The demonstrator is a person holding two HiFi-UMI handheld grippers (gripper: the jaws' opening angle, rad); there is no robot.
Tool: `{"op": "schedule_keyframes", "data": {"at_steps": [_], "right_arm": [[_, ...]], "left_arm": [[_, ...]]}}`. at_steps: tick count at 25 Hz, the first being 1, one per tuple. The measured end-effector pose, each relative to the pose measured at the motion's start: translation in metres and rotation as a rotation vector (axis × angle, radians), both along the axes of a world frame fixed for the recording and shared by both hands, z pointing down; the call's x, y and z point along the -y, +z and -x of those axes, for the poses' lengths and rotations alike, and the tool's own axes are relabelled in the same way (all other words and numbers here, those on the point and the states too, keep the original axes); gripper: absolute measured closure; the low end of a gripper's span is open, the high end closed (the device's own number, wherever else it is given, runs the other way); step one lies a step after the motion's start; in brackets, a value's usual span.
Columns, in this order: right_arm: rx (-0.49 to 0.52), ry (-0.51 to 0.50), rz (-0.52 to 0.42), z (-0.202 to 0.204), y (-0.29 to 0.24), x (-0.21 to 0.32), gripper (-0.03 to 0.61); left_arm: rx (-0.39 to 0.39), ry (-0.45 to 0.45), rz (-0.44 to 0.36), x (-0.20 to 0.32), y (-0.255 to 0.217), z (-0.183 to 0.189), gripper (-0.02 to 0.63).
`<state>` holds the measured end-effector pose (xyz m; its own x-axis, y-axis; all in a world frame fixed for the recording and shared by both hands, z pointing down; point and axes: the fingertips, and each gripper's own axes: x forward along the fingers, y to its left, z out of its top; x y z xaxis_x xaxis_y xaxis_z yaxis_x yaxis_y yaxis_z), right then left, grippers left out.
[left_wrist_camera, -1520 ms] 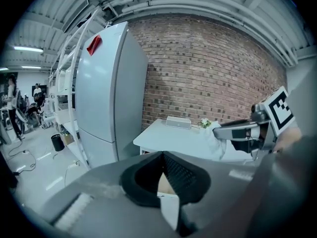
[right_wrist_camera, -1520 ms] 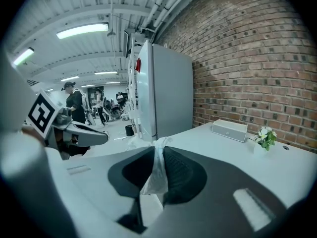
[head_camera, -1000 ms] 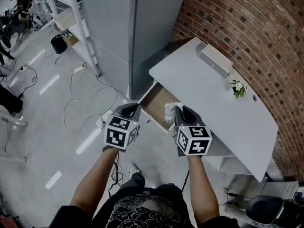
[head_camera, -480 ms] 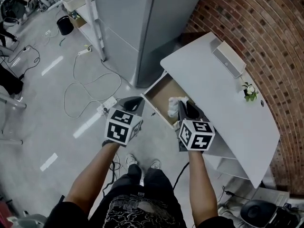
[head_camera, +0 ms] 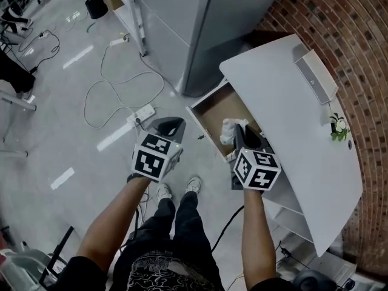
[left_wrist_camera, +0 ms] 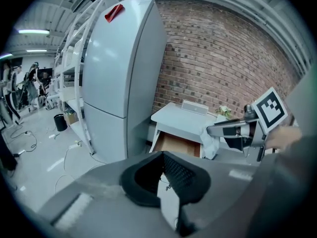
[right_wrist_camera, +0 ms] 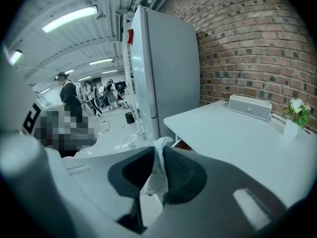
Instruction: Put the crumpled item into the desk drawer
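Observation:
The crumpled white item (head_camera: 230,130) is pinched between the jaws of my right gripper (head_camera: 238,132), which is shut on it. It hangs over the near part of the open desk drawer (head_camera: 219,105), whose brown inside shows. In the right gripper view the crumpled item (right_wrist_camera: 158,168) stands up between the two dark pads, in front of the white desk (right_wrist_camera: 233,133). My left gripper (head_camera: 167,125) hovers over the floor to the left of the drawer, shut with nothing in it. In the left gripper view the drawer (left_wrist_camera: 177,144) lies ahead of the left gripper (left_wrist_camera: 161,156).
A tall grey fridge (head_camera: 200,29) stands just behind the drawer's left side. On the desk top (head_camera: 285,102) are a white speaker (head_camera: 316,77) and a small potted plant (head_camera: 338,126). Cables and a power strip (head_camera: 140,113) lie on the floor. The person's feet (head_camera: 177,190) are below.
The head view has swung, so the desk now sits further right. Both grippers have moved with it, and the right one still holds the crumpled item over the open drawer.

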<state>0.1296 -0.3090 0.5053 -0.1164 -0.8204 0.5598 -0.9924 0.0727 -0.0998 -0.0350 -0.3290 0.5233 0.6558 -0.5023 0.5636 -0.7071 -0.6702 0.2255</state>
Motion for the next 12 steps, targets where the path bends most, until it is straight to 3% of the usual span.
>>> {"op": "schedule_keyframes", "data": {"at_steps": [6, 12], "right_arm": [[0.013, -0.034, 0.047, -0.011, 0.041, 0.011, 0.522], [0.022, -0.042, 0.092, -0.025, 0.08, 0.017, 0.522]], "left_arm": [[0.032, -0.062, 0.038, 0.015, 0.031, -0.003, 0.612], [-0.006, -0.1, 0.067, 0.016, 0.052, -0.017, 0.612]]}}
